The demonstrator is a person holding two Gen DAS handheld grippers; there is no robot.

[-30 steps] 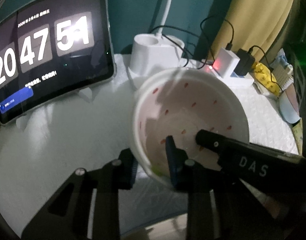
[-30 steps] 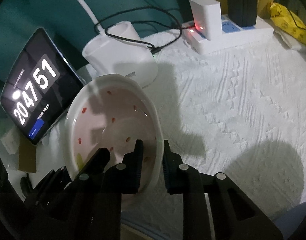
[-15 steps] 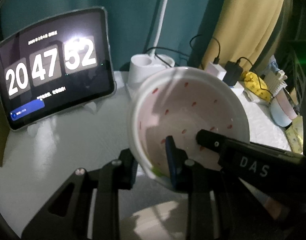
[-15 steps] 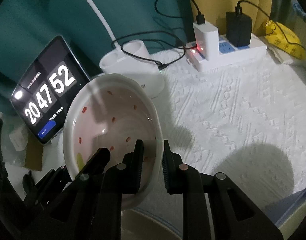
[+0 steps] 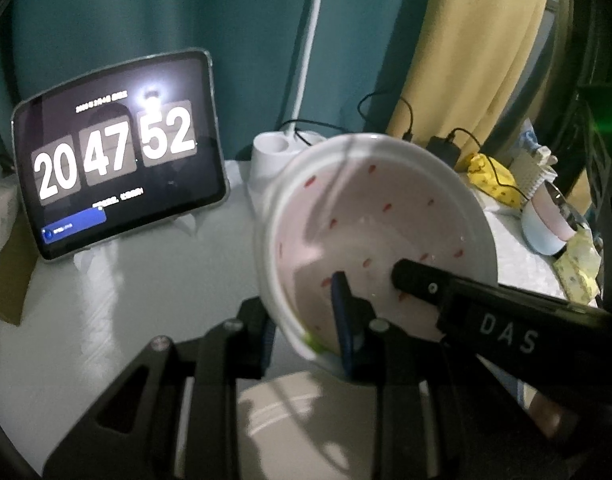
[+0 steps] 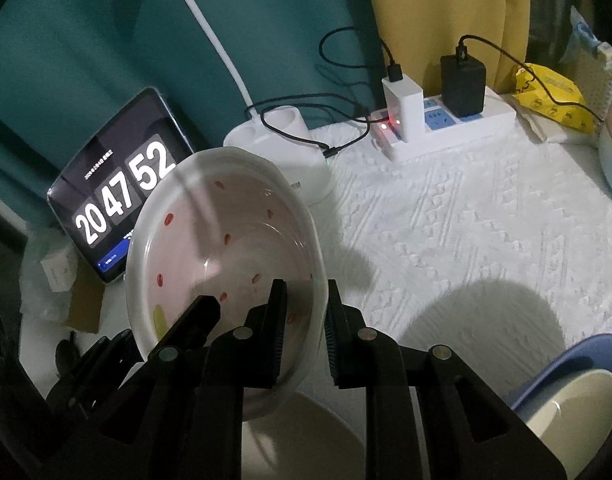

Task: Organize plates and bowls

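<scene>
White tablecloth (image 6: 485, 240) below; both my tongs, left (image 5: 306, 324) and right (image 6: 304, 320), pinch the spotted bowl's (image 6: 226, 248) rim, aloft. Stacking remains, I judge.

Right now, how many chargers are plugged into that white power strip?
2: a white charger on the power strip's left part and a black charger to its right. Others may be hidden.

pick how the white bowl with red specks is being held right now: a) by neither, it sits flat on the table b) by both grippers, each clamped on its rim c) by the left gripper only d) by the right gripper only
b: the left gripper and the right gripper each have one finger inside and one outside the rim of the bowl, which hangs tilted above the white tablecloth.
</scene>
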